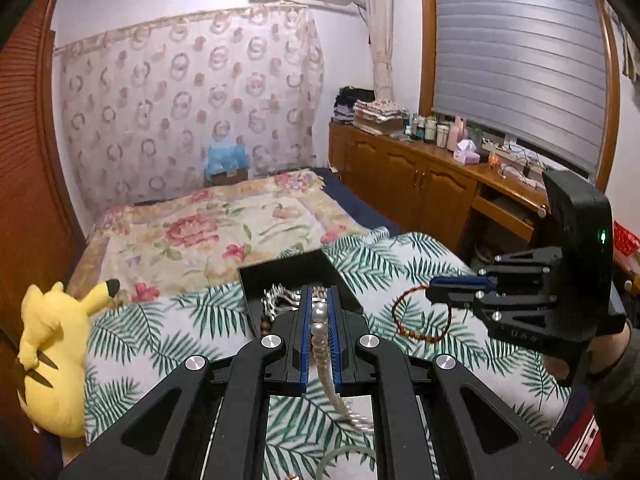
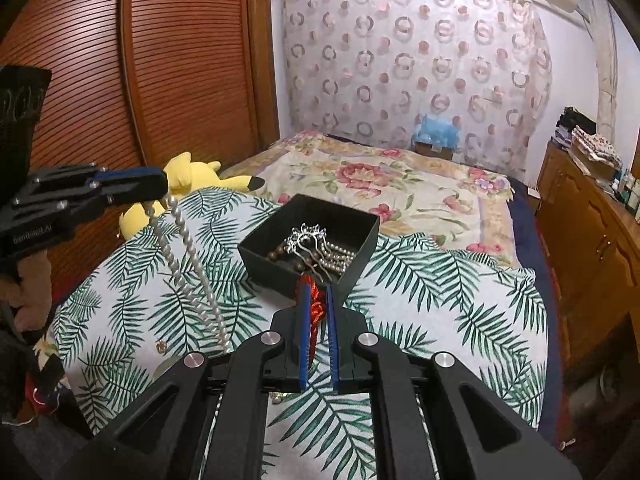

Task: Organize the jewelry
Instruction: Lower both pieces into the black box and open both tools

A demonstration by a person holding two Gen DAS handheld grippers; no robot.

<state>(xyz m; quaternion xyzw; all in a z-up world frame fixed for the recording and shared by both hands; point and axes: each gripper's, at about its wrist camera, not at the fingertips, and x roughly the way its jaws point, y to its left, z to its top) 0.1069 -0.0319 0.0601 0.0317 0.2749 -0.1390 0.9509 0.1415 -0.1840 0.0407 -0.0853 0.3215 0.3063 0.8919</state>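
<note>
Closest in, the left tongs point(image 1: 319, 320) are pinched narrow on a long strand of white pearl beads point(image 1: 320, 322), which hangs in a double loop from the tips down toward the palm-leaf printed cover point(image 2: 420, 292) spread over the near end of the bed. The right tongs point(image 2: 317, 312) are likewise closed down on a thin red cord bracelet with small beads point(image 1: 420, 316), its knotted red end point(image 2: 316, 300) bunched between the blue pads. The open black square box point(image 2: 360, 258) sits on the leaf cover toward its far edge, and it already holds a silver hair comb with dangling pearl drops point(image 2: 310, 238) and a string of brown wooden beads point(image 2: 280, 254), so I would judge the sorting roughly half done: two pieces are in, two are lifted and not yet dropped. A pale green bangle point(image 1: 348, 458) and a small trinket point(image 2: 161, 345) lie loose on the cover at the near edge, so more is left. The left tongs are held up beside the box on the yellow plush toy's point(image 1: 56, 356) side, level and pointing across; the right tongs sit just short of the box's near corner, aimed into it.
</note>
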